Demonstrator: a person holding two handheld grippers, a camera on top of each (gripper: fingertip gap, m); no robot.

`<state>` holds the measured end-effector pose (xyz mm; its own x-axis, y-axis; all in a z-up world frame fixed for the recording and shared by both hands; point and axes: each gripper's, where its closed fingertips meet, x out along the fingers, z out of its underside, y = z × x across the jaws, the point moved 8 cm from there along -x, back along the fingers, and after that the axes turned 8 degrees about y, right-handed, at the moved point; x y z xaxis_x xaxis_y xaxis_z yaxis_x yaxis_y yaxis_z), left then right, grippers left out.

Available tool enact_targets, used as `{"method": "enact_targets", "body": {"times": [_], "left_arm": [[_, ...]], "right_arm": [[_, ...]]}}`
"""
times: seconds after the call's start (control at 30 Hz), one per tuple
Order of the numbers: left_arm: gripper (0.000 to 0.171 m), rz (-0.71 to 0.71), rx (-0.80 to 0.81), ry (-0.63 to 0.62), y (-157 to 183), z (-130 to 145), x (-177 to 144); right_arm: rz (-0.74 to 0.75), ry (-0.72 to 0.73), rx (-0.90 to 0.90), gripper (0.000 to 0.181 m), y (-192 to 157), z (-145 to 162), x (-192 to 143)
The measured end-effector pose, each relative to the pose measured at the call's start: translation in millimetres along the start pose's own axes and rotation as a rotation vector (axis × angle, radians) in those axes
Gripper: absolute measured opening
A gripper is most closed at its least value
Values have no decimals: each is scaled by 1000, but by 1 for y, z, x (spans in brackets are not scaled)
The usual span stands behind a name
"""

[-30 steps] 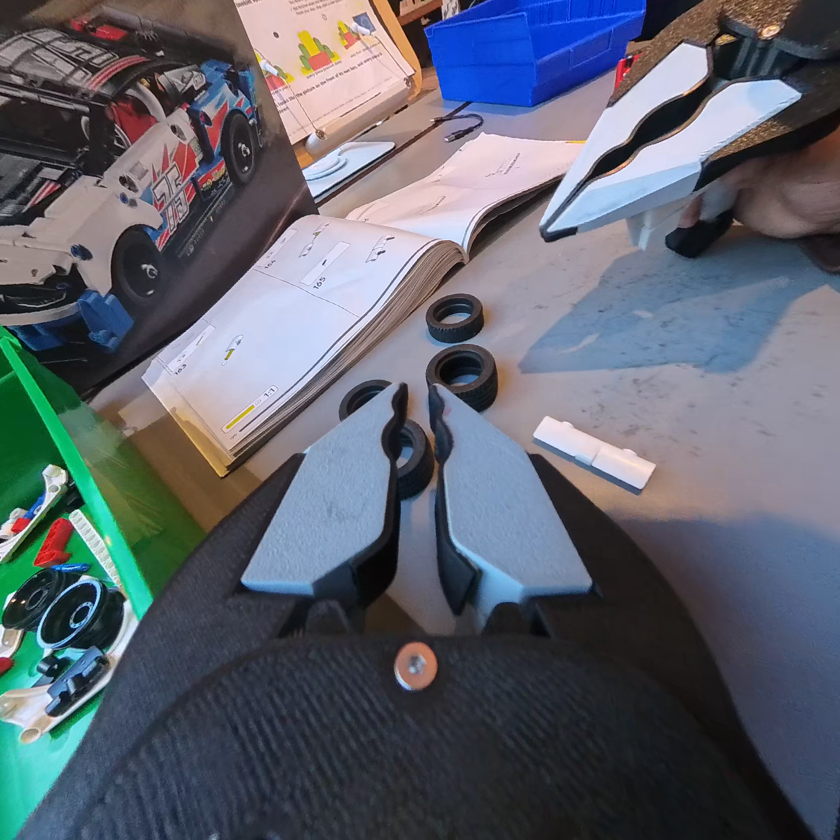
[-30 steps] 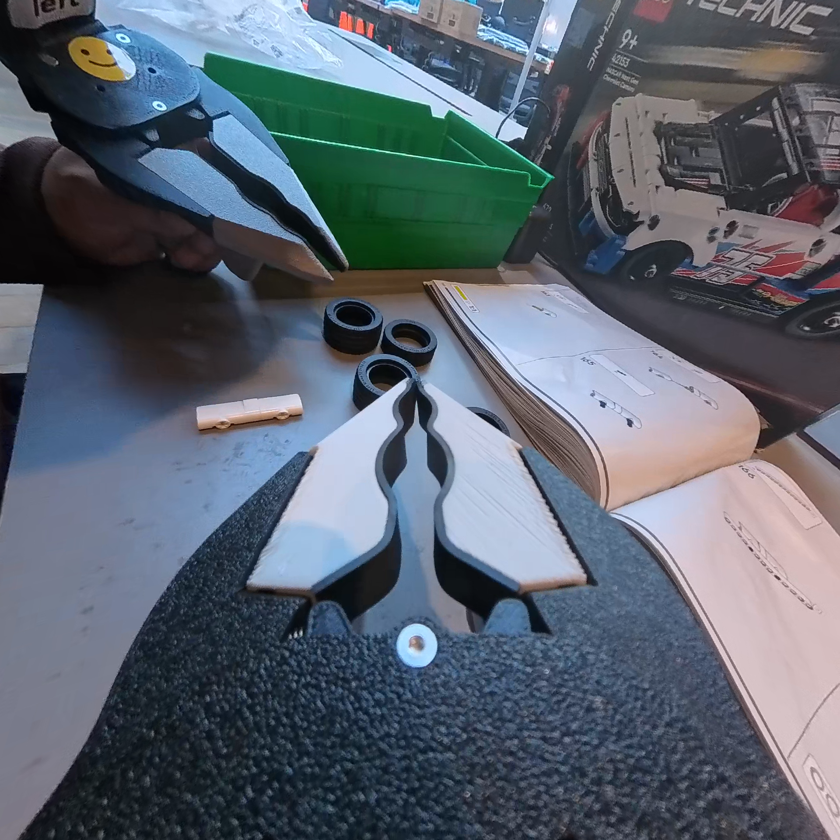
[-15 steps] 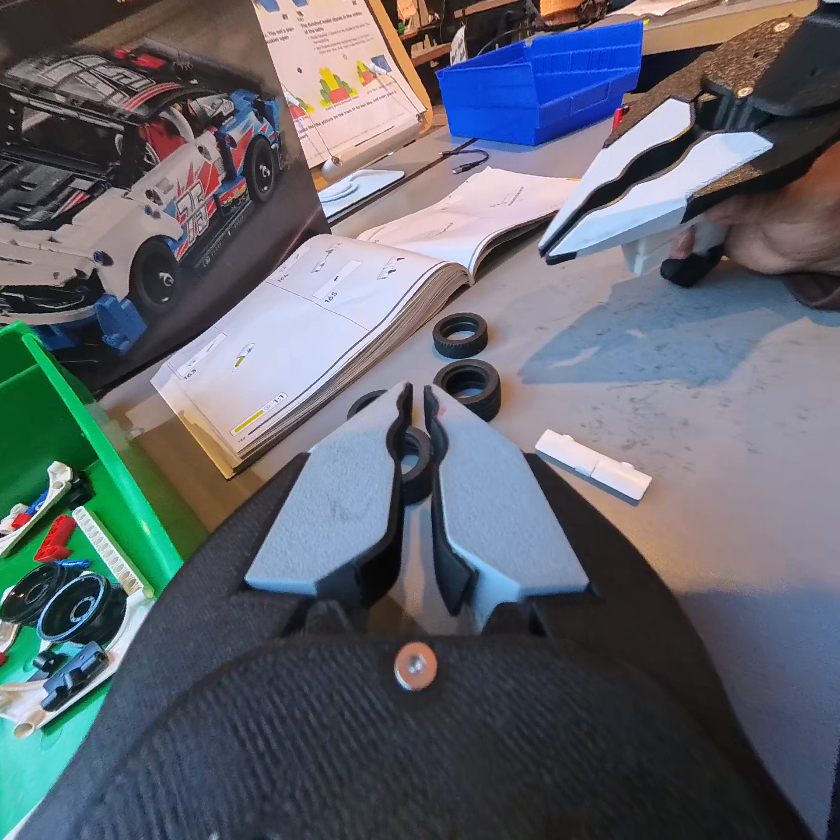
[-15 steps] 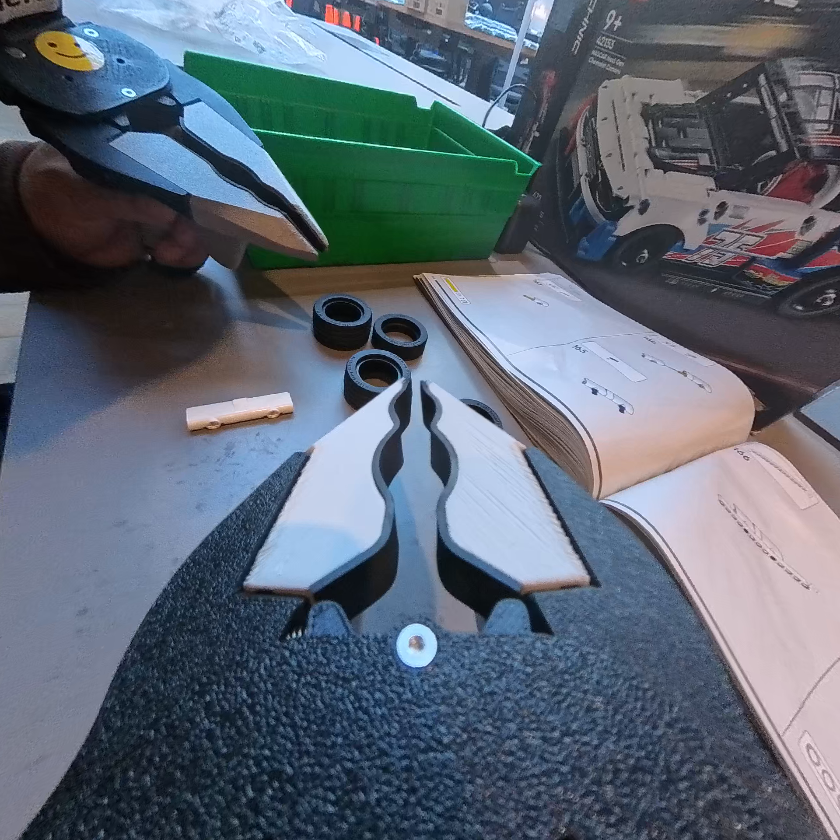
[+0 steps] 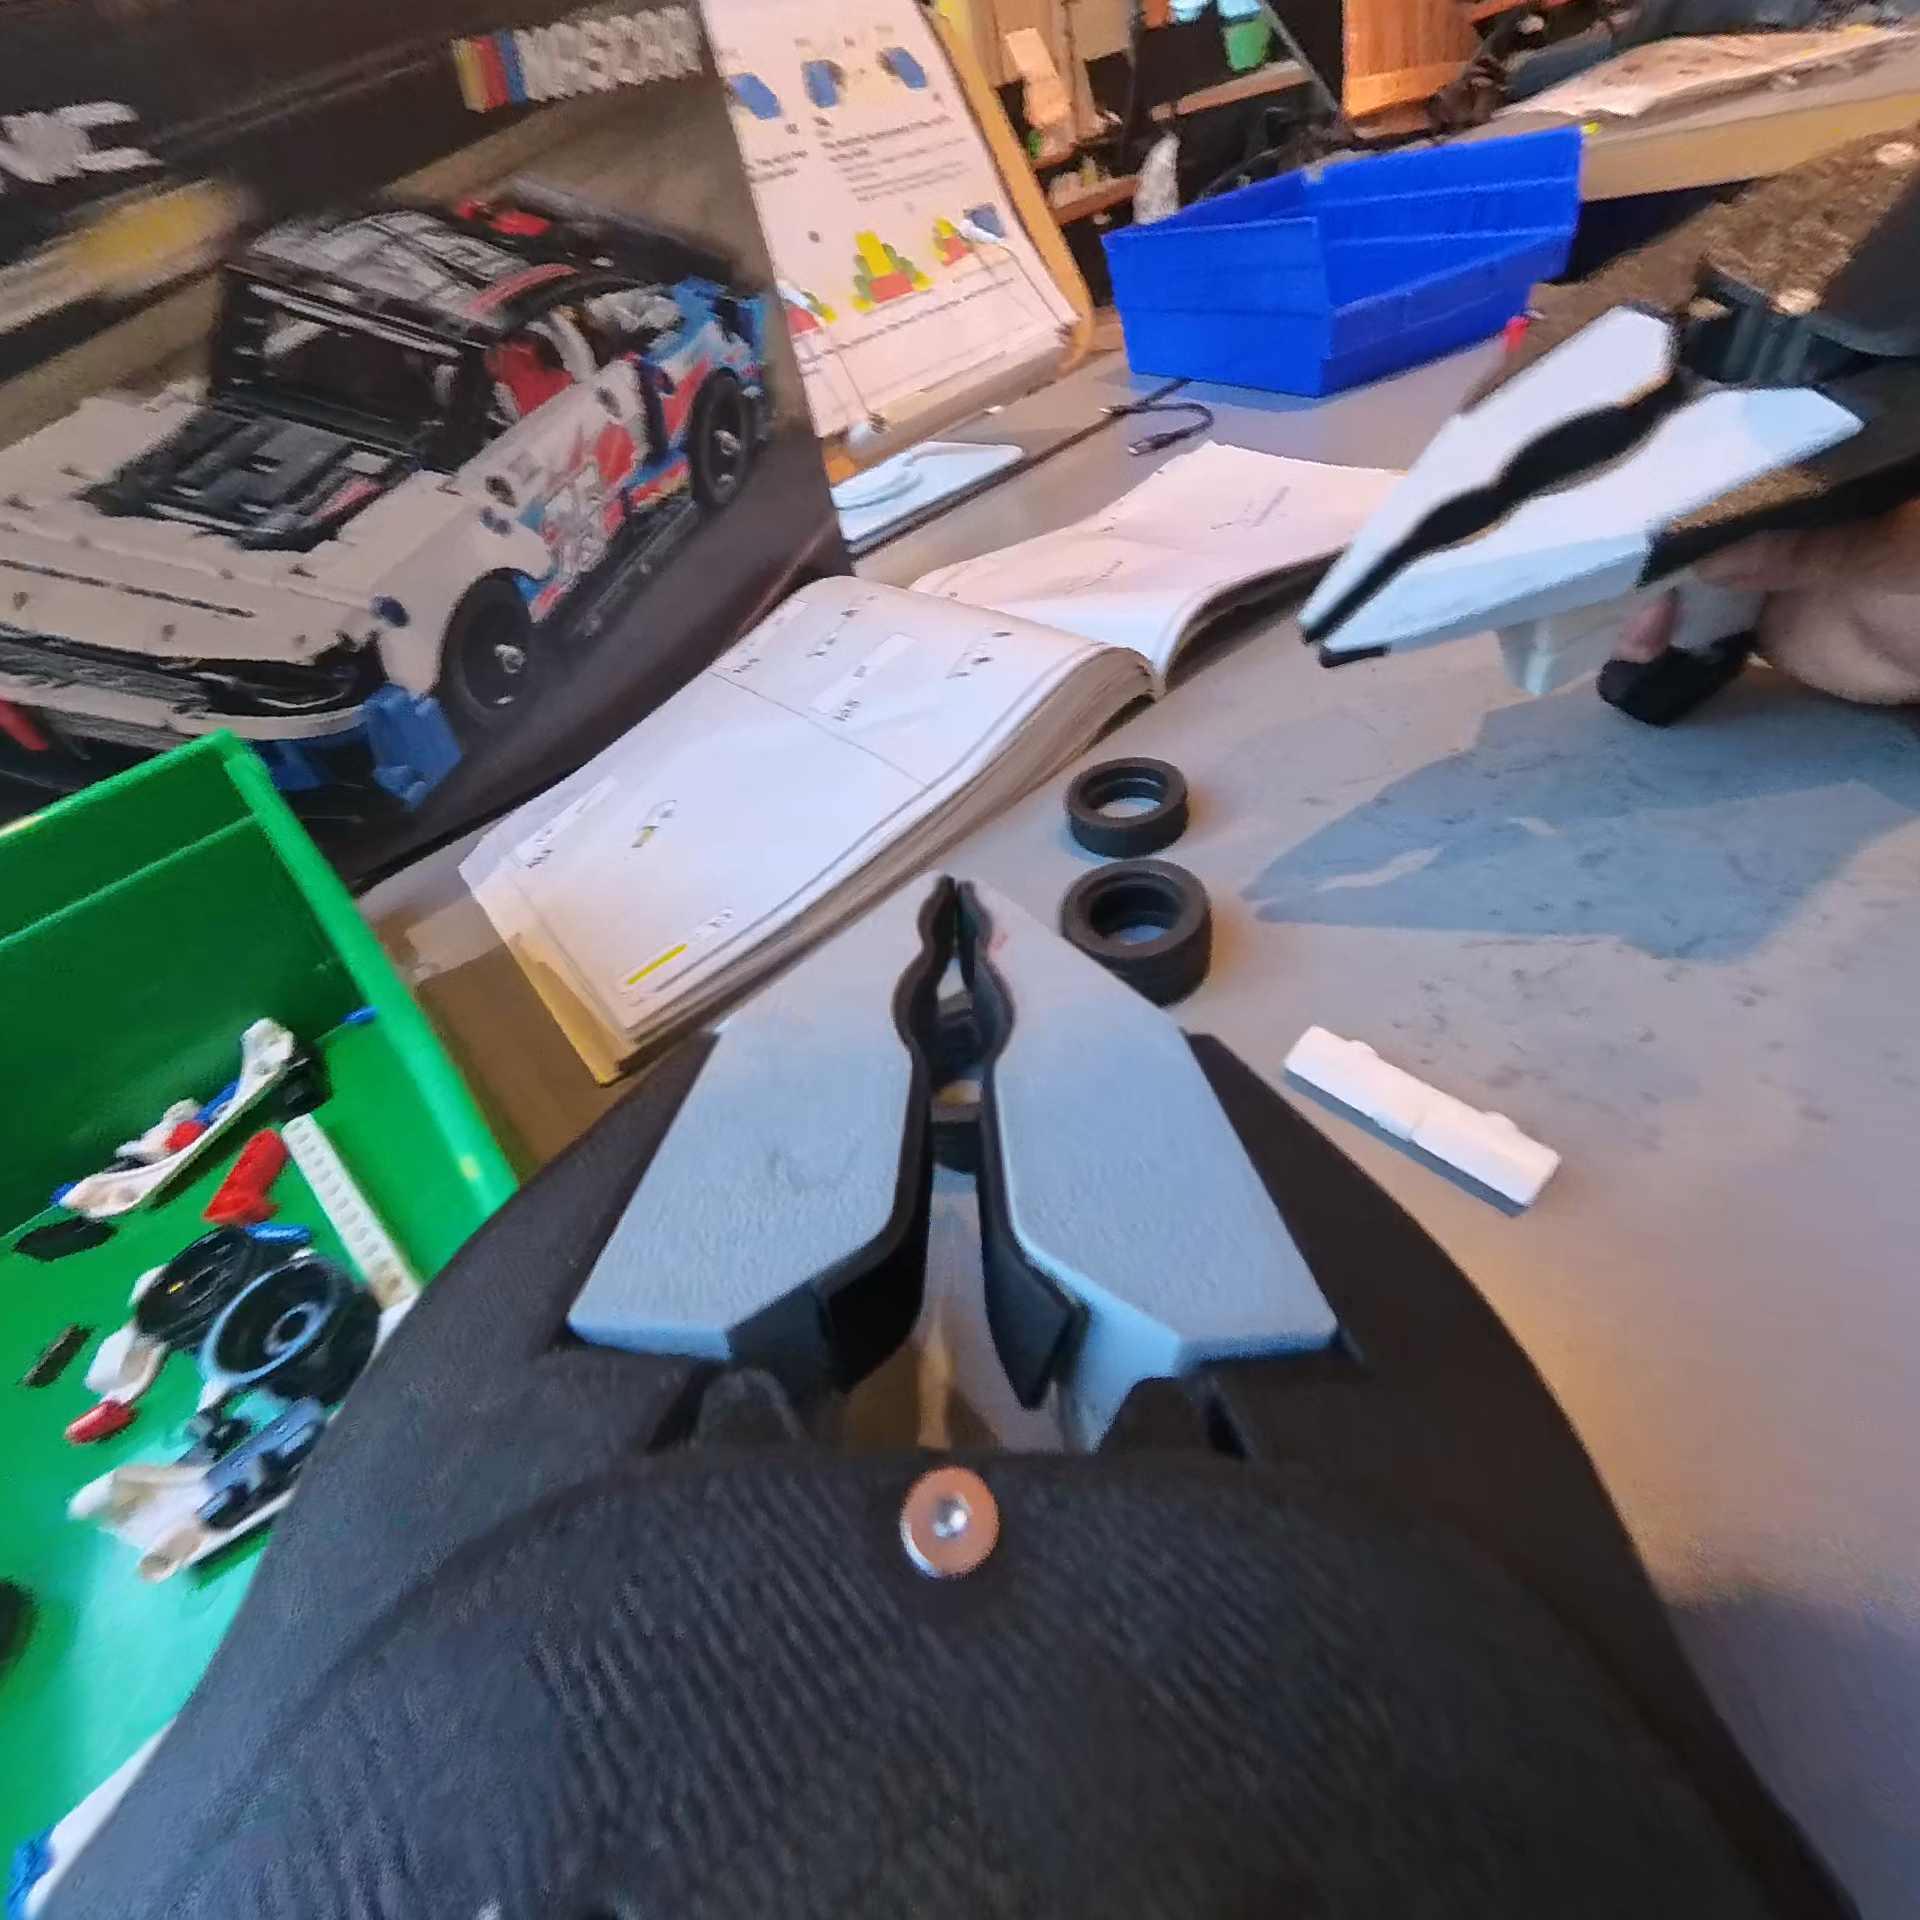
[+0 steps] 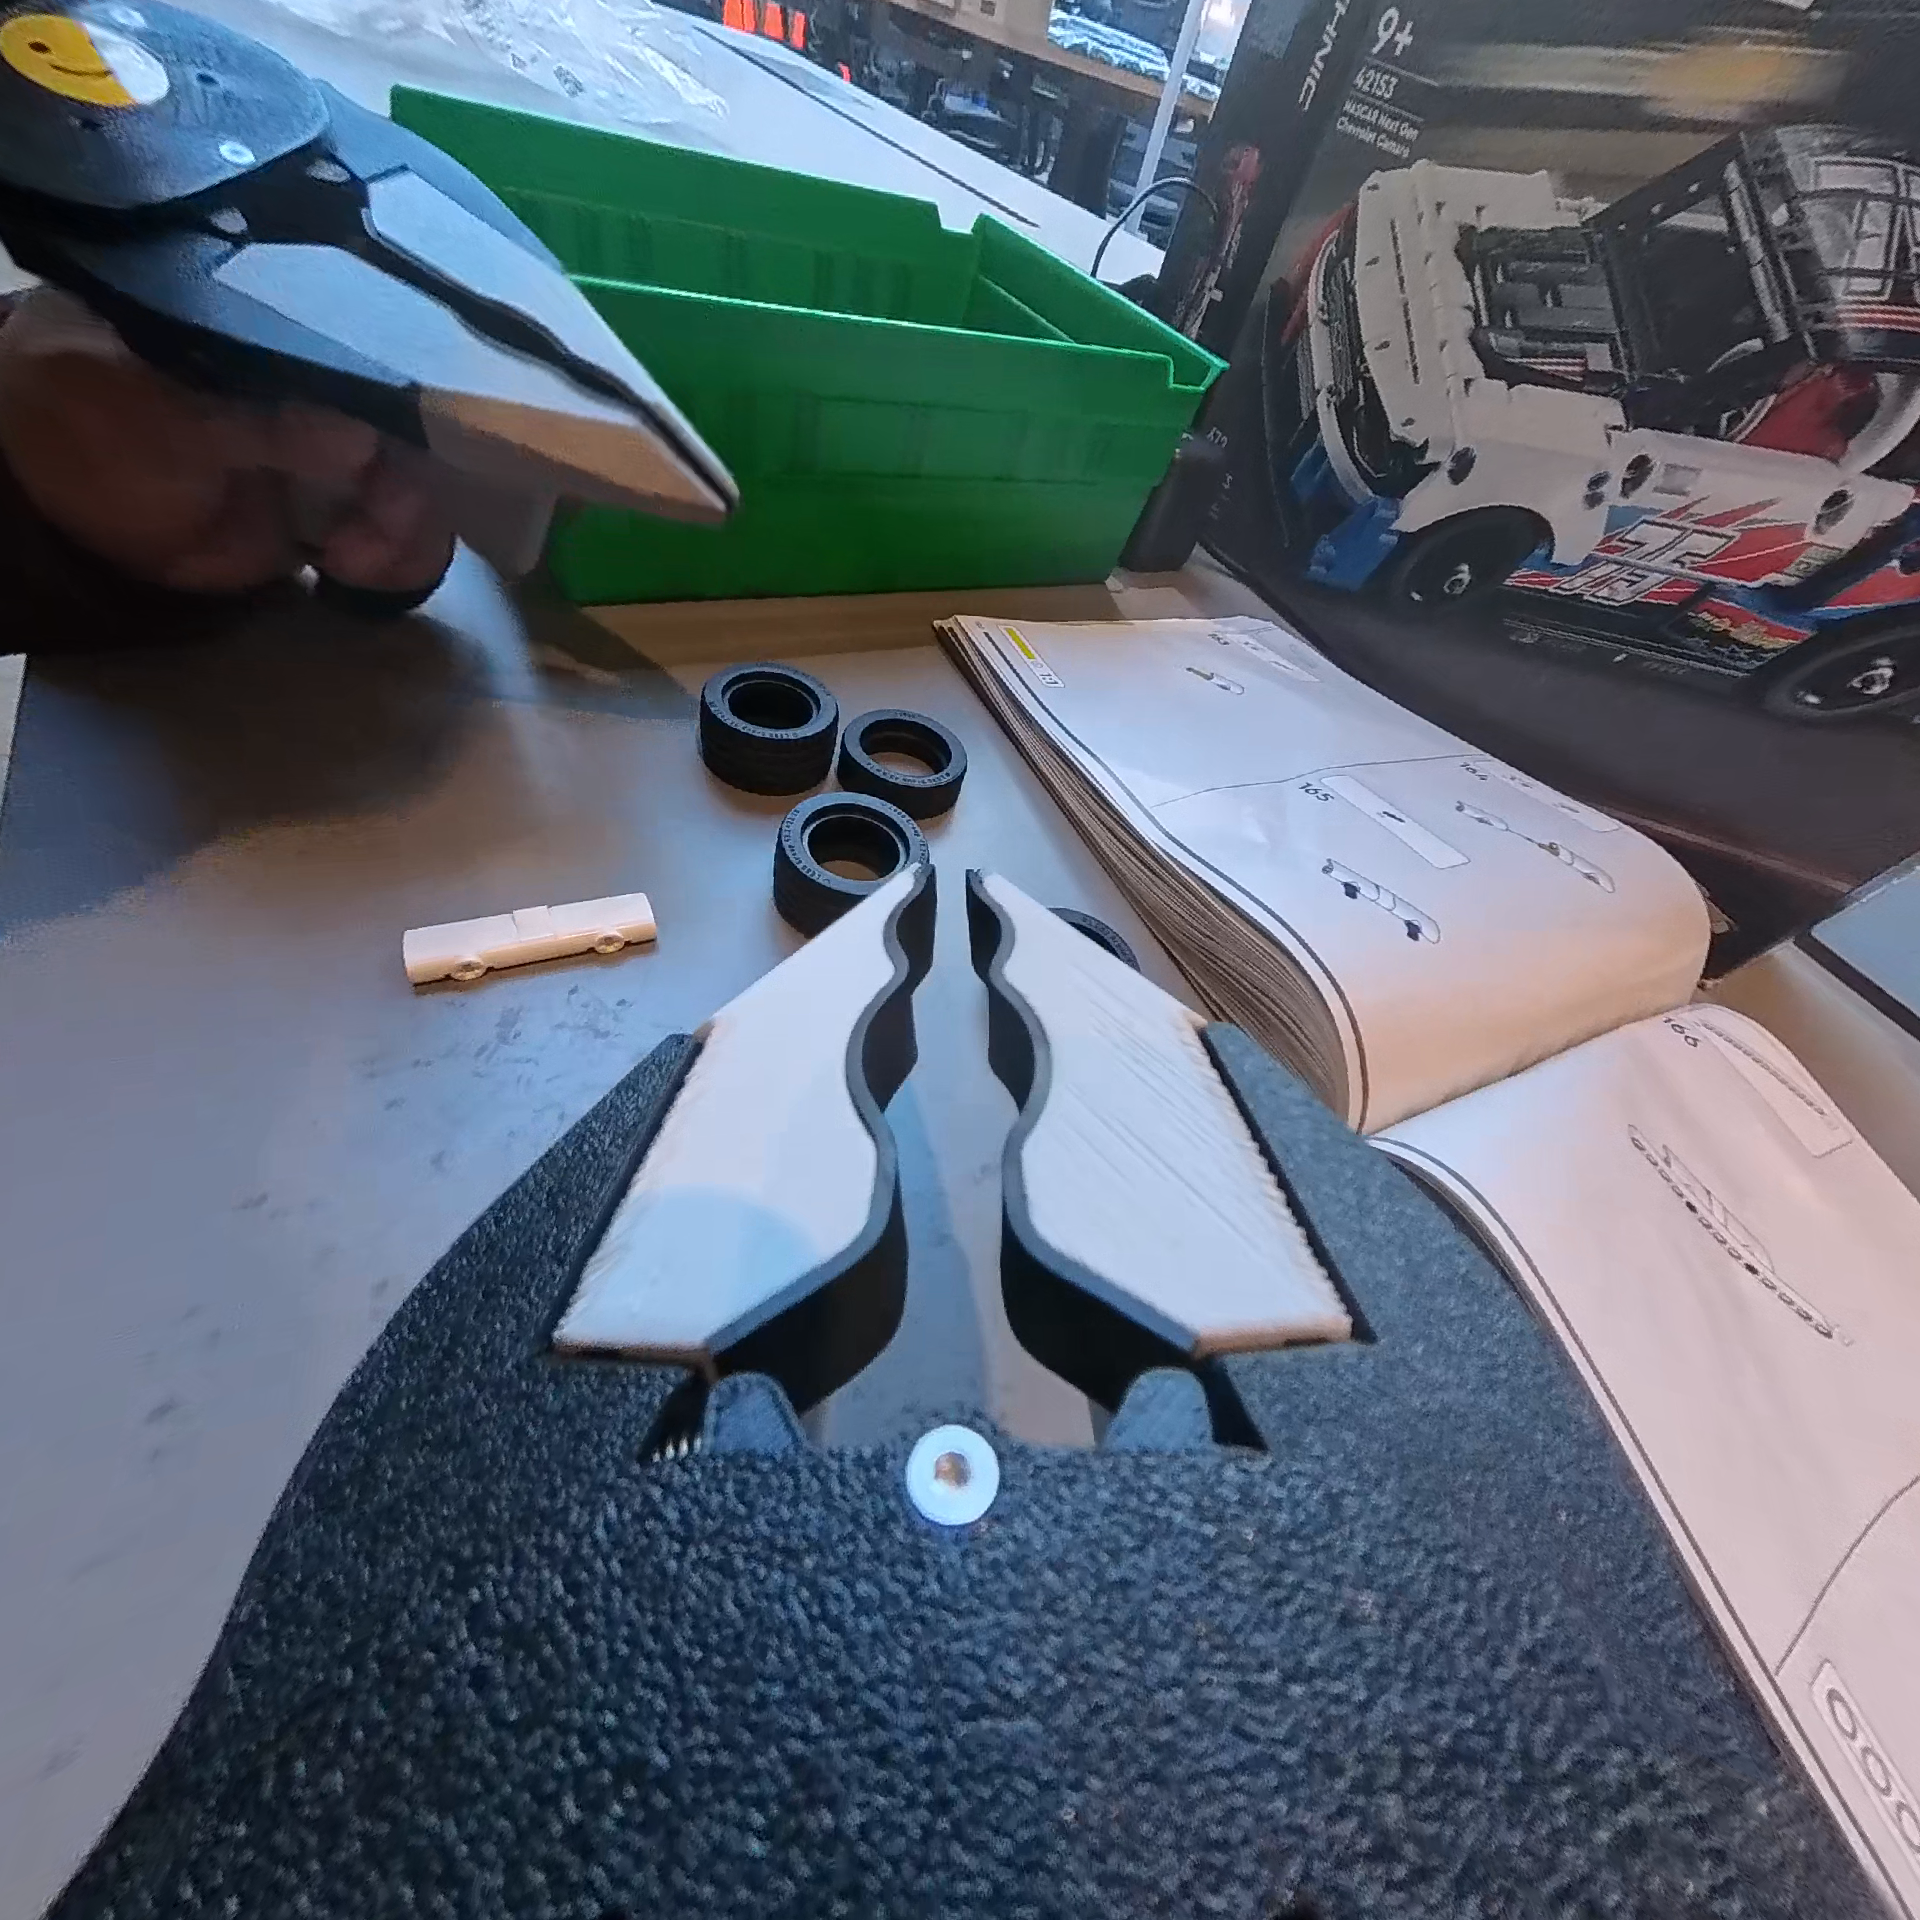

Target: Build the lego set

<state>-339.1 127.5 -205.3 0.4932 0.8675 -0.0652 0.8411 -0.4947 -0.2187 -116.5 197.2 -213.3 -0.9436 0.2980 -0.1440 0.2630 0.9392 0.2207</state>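
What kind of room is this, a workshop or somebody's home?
Most likely a workshop or lab: a scuffed grey workbench, plastic parts bins in green and blue, and more cluttered benches behind.

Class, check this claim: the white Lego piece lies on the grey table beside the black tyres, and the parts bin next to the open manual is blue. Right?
Not quite. The bin next to the manual is green, per the right wrist view. The white piece does lie by the tyres.
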Motion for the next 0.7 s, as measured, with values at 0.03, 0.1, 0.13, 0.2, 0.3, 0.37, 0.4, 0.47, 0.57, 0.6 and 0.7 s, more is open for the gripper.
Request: {"method": "enact_targets", "body": {"times": [0.03, 0.1, 0.13, 0.2, 0.3, 0.37, 0.4, 0.47, 0.57, 0.6, 0.7], "left_arm": [[0, -42, -12, 18, -4, -2, -2], [0, -124, -55, 80, -12, -8, -8], [0, -143, -77, 115, -14, -11, -12], [0, -177, -103, 177, -18, -17, -19], [0, -199, -139, 236, -20, -22, -31], [0, -192, -156, 210, -17, -19, -35], [0, -188, -149, 200, -16, -18, -37], [0, -182, -119, 188, -15, -17, -41], [0, -194, -67, 163, -19, -14, -43], [0, -200, -64, 155, -21, -12, -43], [0, -177, -109, 158, -25, -10, -41]], "right_arm": [[1, -4, 0, 5, 0, 0, 0], [1, -8, -5, 5, 0, 0, 1], [3, -6, -9, 5, -1, 0, 1], [8, -1, -21, 5, -2, 0, 0], [26, -5, -52, 5, -4, 0, -1], [37, -17, -64, 4, -5, 0, 1], [39, -20, -66, 4, -6, 0, 1], [32, -23, -60, 4, -8, 0, 2], [19, -27, -42, 2, -9, 0, 3], [14, -24, -33, 1, -9, 0, 2], [-1, -12, -7, 1, -8, -1, 2]]}}
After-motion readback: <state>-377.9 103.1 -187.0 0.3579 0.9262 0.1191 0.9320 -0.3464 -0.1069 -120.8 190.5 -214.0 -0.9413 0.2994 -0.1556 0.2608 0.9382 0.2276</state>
